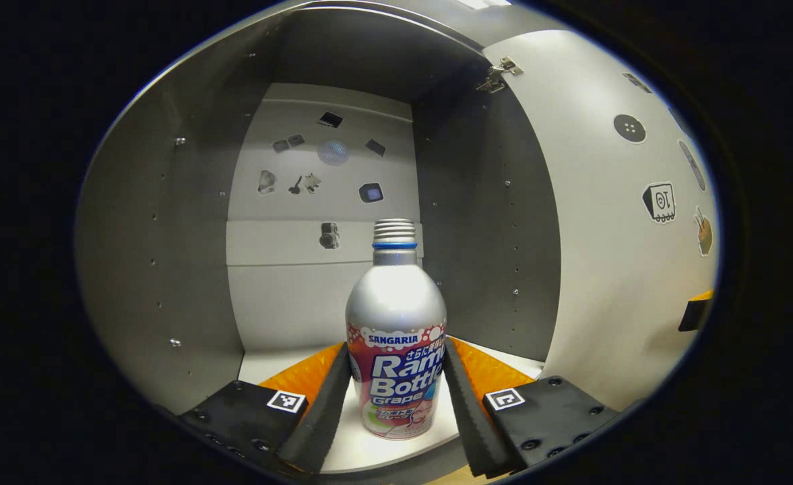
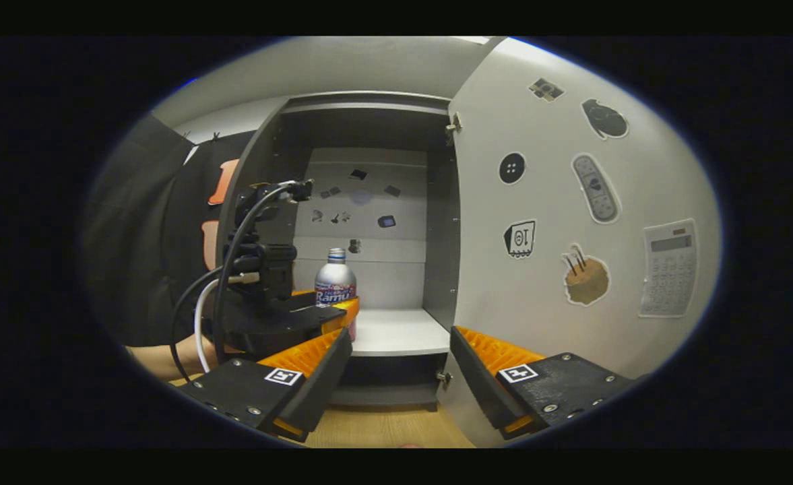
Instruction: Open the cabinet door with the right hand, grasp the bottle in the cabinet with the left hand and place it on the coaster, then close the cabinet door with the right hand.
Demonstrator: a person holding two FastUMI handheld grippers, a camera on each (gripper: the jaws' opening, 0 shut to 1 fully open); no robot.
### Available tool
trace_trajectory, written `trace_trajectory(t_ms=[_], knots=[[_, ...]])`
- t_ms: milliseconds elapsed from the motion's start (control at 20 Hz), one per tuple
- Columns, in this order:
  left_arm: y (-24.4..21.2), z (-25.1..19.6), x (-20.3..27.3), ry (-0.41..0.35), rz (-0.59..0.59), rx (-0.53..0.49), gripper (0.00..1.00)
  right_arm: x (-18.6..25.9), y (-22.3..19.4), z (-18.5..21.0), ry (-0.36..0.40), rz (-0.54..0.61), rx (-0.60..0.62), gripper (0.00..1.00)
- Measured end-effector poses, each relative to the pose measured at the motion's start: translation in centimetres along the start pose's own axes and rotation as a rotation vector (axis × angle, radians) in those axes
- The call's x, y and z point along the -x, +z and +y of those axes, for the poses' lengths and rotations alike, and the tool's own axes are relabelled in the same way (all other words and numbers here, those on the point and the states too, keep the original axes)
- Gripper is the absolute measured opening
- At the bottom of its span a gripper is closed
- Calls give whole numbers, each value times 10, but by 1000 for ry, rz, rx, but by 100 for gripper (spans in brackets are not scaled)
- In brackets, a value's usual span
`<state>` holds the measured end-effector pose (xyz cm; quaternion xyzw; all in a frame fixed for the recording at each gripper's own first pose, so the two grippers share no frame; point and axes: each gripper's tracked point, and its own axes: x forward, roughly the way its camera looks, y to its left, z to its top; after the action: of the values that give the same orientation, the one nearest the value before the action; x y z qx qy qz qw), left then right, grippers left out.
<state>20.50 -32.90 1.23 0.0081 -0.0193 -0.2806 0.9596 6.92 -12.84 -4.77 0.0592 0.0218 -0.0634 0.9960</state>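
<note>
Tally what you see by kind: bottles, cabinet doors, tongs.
Bottles: 1, the bottle on the cabinet shelf
Cabinet doors: 1, the door swung open
Tongs: 2, left tongs around the bottle, right tongs
Total: 4

Our left gripper [image 1: 396, 397] reaches forward, fingers closed in snugly on both sides (pads touching what sits between). Our right gripper [image 2: 399, 377] hangs back, fingers spread apart.
</note>
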Motion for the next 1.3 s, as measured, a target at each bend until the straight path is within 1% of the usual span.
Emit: trace_trajectory(t_ms=[50,200,250,300,350,450,500,600,750,800,850,1050,1100,1150,1300], knots=[[4,0,1,3,-13,10,83,4,1,0,6,-2,-1,90],[8,4,2,29,-44,14,82,18,5,3,36,-13,-7,90],[10,5,3,42,-54,7,82,22,8,5,51,-21,-7,86],[11,6,1,55,-61,-1,82,27,10,6,65,-29,-5,90],[12,7,1,66,-65,-6,83,30,11,6,78,-35,-2,90],[12,9,2,87,-65,-4,81,36,13,12,108,-42,4,90],[12,10,1,98,-65,-2,82,38,13,15,120,-44,4,90],[12,11,0,113,-68,-5,82,44,13,22,135,-58,1,90],[13,13,-1,123,-79,-24,82,56,15,40,137,-70,-8,90],[14,12,1,123,-83,-25,82,63,18,48,137,-77,-5,86],[15,12,4,120,-82,-24,82,66,19,55,134,-82,3,90],[12,11,7,108,-79,-17,82,90,29,83,96,-134,24,90],[10,12,10,106,-73,-23,82,96,30,89,88,-142,26,86],[9,13,13,104,-76,-29,82,103,31,95,76,-151,33,90],[3,12,19,90,-73,-25,82,121,25,99,16,-137,54,90]])
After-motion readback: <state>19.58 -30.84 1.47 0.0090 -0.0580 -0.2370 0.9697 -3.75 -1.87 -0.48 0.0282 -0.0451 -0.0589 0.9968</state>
